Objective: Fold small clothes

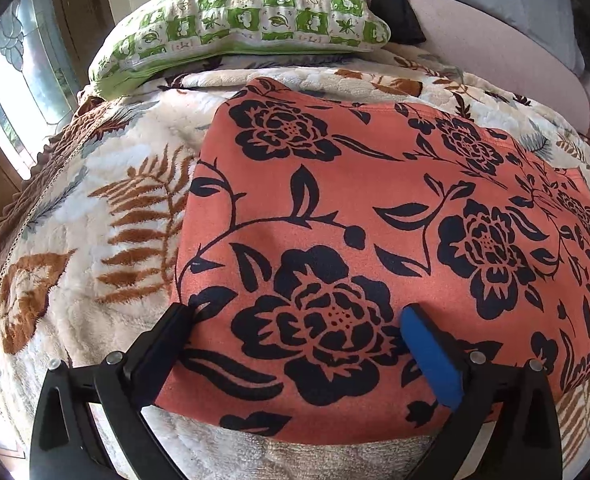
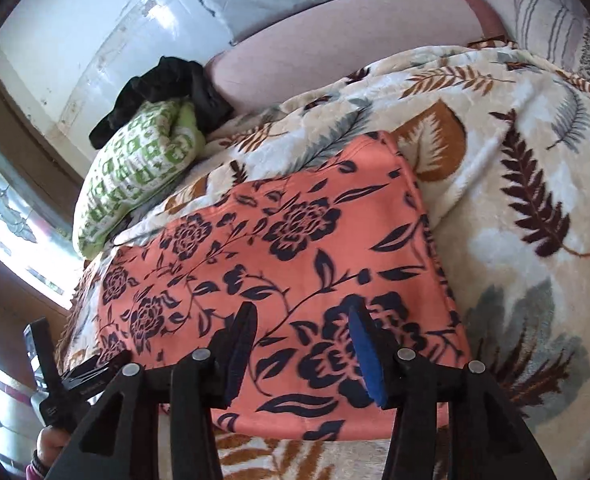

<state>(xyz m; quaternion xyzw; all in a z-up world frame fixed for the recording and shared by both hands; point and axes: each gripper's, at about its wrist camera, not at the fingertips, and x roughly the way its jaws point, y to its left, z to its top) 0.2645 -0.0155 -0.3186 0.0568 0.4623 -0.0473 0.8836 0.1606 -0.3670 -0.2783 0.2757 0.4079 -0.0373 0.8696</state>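
Orange floral cloth (image 1: 375,208) lies flat on the blanket (image 1: 107,208), near the bed's front edge. Left gripper (image 1: 295,316) spread wide over the cloth's near left corner, holding nothing. Right gripper (image 2: 303,320) parted moderately above the near edge, empty. Green pillow (image 2: 135,168) lies beyond.

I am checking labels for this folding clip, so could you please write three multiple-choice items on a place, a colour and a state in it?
1. Where does the green pillow lie?
A. On the orange cloth
B. Beyond the orange cloth's far edge
C. Between the left gripper's fingers

2. What colour are the flowers on the orange cloth?
A. White
B. Green
C. Dark navy

3. How is the right gripper?
A. Open over the cloth
B. Shut on the pillow
C. Out of view

Answers: 1 B, the pillow sits on the blanket past the cloth. 2 C, the flowers are dark. 3 A, cloth shows in a wide gap between the fingers.
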